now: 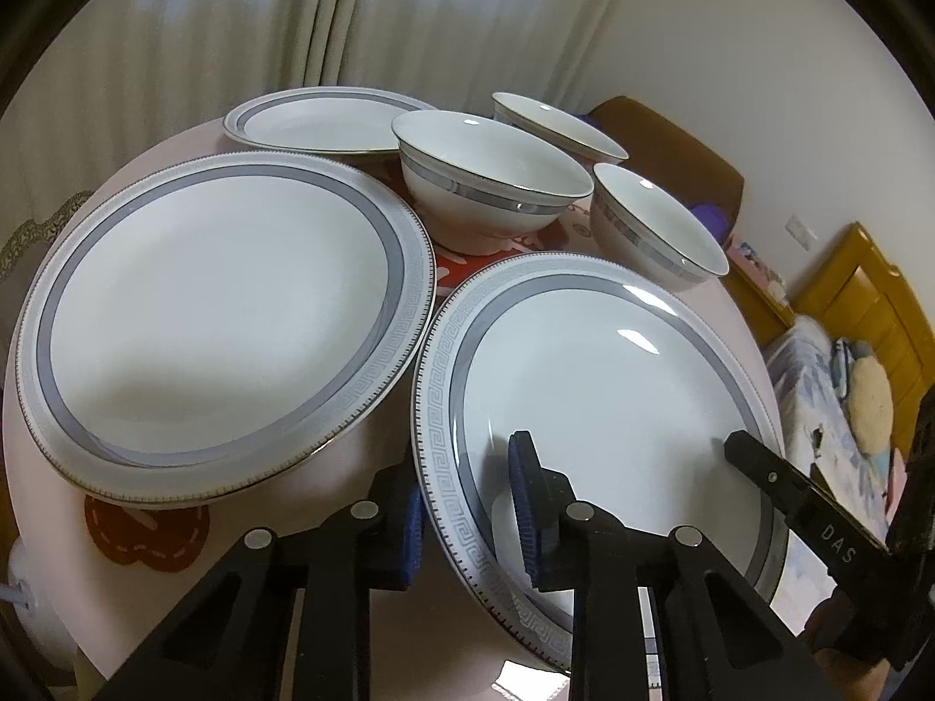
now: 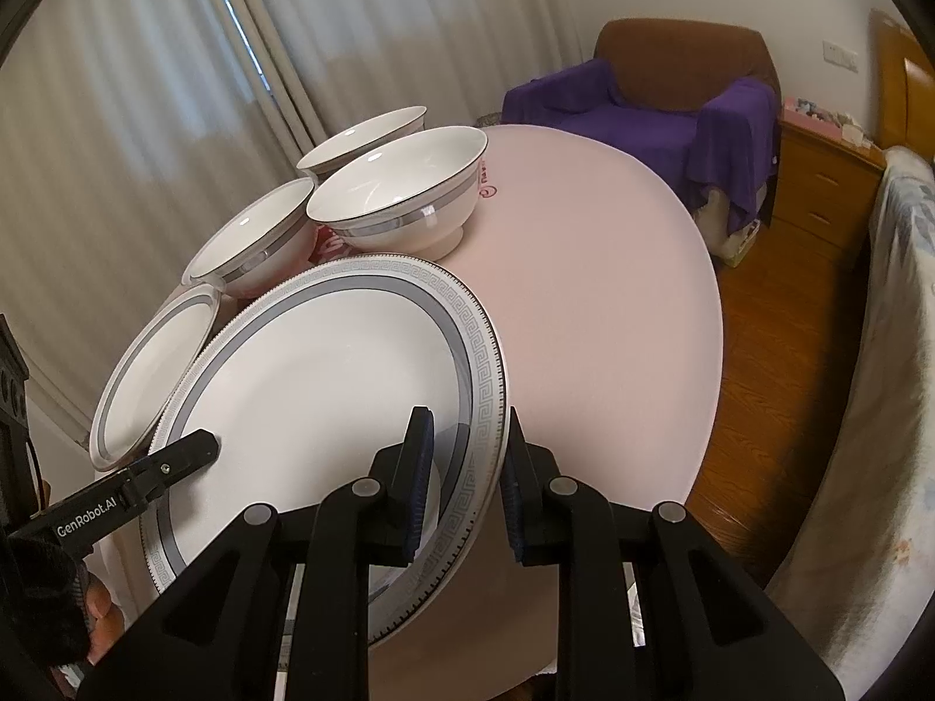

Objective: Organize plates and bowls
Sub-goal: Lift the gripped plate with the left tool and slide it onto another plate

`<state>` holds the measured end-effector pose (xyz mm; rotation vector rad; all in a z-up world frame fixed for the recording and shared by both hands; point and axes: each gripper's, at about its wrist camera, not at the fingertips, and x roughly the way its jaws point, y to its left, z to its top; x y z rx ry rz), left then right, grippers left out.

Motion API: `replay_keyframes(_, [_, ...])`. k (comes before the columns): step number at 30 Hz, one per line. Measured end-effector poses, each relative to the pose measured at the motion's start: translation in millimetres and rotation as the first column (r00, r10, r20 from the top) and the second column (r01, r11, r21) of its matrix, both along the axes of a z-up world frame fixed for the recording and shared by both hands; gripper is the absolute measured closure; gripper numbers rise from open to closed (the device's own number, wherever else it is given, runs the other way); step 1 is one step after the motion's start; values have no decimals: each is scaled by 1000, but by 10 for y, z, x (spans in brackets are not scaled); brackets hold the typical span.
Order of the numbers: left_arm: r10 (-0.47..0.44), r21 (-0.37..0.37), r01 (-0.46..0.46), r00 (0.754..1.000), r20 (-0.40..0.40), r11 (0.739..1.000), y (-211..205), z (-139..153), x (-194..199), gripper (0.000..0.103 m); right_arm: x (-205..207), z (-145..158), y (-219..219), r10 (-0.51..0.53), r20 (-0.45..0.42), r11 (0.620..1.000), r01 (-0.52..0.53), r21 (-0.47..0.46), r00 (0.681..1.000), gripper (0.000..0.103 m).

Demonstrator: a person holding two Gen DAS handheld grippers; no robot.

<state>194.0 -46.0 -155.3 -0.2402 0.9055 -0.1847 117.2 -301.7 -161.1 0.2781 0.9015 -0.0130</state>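
A large grey-rimmed plate is held between both grippers, above the pink round table. My left gripper is shut on its left rim. My right gripper is shut on its right rim; its finger tip also shows in the left wrist view. A second large plate lies to the left, a smaller plate behind it. Three white bowls stand beyond: one in the middle, one at the right, one at the back.
The table's right half is bare pink cloth. A brown armchair with a purple throw stands behind the table, a wooden cabinet and a bed to the right. Curtains hang behind.
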Motion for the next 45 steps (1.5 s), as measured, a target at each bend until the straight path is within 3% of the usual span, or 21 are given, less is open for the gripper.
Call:
replay_keyframes(13, [-9,-56,9,1000,8,998,108,32,-61,87,-37,-3,28,12,17,1000,-12,-5,1000,82])
replay_keyframes(27, [-40,-81,45,998,55,996,241,218,-317,88,-164,114,96,19,28,1000,-19,5,999,82])
replay_keyframes(32, [-41,-89,51,994,105,995,410,380,-451,87,-217,246,184,22,46,1000,-22,-1,999,82])
replay_keyframes(38, [-2,-89,16,988,153,996,716,500,-592,87,-194,445,534,55,79,998,-54,-18,995,82])
replay_keyframes(45, [72,-80,-58,980,188,995,1178,550,-681,87,-25,465,978,111,95,994,-111,-7,989,82])
